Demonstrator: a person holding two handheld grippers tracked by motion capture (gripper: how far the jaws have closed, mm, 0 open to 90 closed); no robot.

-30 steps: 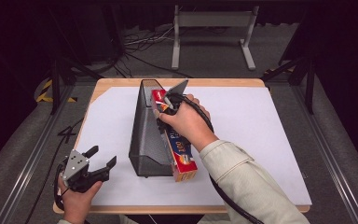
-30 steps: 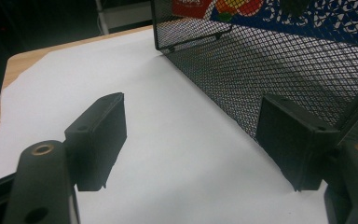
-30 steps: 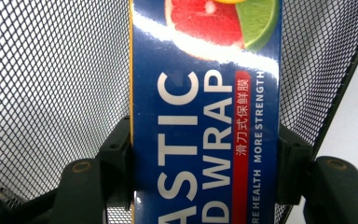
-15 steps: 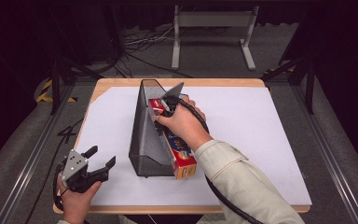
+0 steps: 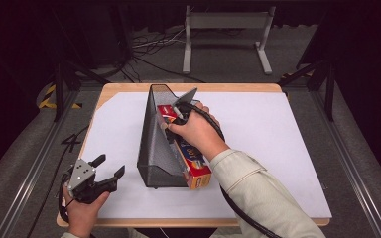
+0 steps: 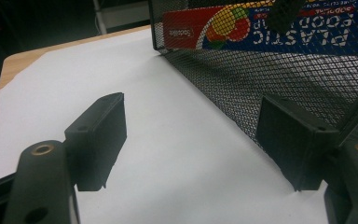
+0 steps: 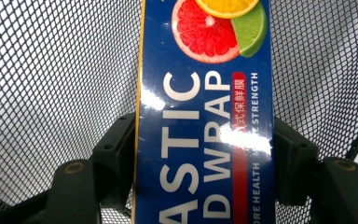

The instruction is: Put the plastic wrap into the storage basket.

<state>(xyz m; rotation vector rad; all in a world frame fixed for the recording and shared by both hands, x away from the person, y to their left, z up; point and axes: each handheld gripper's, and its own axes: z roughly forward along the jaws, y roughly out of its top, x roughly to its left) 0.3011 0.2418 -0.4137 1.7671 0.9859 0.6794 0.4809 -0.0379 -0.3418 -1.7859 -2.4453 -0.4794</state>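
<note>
High view first: the black mesh file holder [image 5: 155,144] sits around the middle of the table [image 5: 278,148], a bit toward the left, running from the far edge toward the near one. The whole right half of the white sheet is bare, so loads of room there, and there's a decent strip on the left too. The plastic wrap box [image 5: 191,158] lies slanted inside the holder, its orange end poking out of the holder's open near end, not far from the near edge. The right hand [image 5: 196,131] reaches in from the near right corner, forearm angled across the table, the right tool [image 5: 178,110] up at the box's far end. The left hand [image 5: 82,210] is parked at the near left corner, the left tool [image 5: 110,168] pointing toward the holder, well apart from it.

Left gripper view: jaws spread wide with nothing between them, just white sheet. The holder's mesh wall [image 6: 261,79] is ahead, close by the right jaw, the box [image 6: 261,30] showing through it.

Right gripper view: both jaws pressed on the long sides of the box [image 7: 205,116], firmly clamped, mesh [image 7: 56,70] on either side behind it.
</note>
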